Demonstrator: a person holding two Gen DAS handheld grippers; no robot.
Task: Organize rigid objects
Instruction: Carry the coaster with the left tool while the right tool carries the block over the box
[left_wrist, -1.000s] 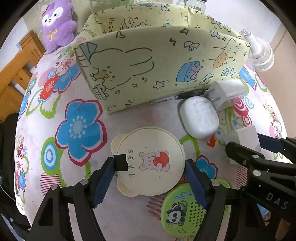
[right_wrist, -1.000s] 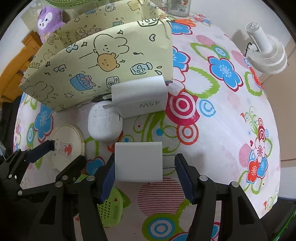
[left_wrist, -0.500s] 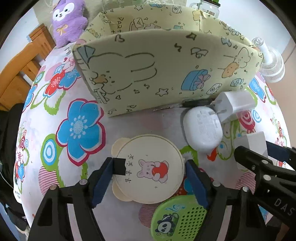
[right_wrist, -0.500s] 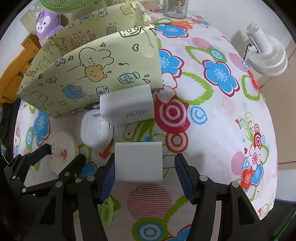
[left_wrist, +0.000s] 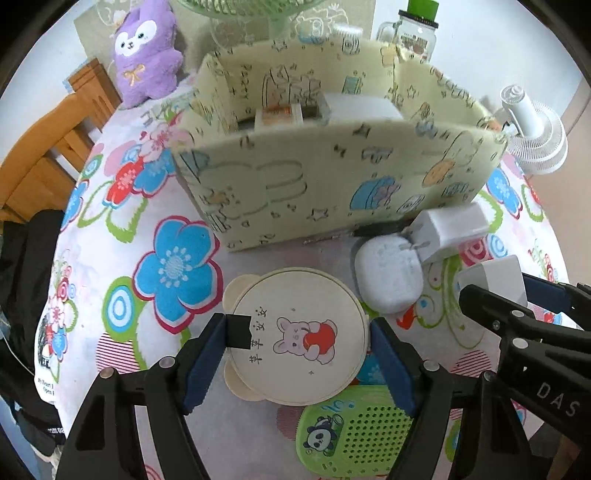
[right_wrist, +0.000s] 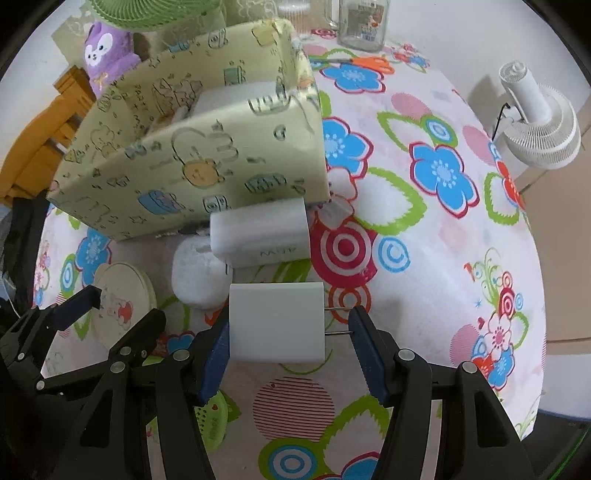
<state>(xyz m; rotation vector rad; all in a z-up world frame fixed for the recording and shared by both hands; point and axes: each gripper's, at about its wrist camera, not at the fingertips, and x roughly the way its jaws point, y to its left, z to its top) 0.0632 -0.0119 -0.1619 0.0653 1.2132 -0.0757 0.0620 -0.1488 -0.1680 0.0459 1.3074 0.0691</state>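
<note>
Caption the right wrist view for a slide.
Right tool grips a white square plug-in charger above the floral tablecloth, near the yellow cartoon-print box.

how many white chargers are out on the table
2: one charger clamped in the right tool, one 45W charger lying against the yellow box. A white block inside the box may be another.

A purple plush toy sits at the table's far left corner, beside a green fan at the far edge. A glass jar stands at the far edge, orange scissors just before it. A white fan stands off the right edge. A wooden chair stands off the left edge.
</note>
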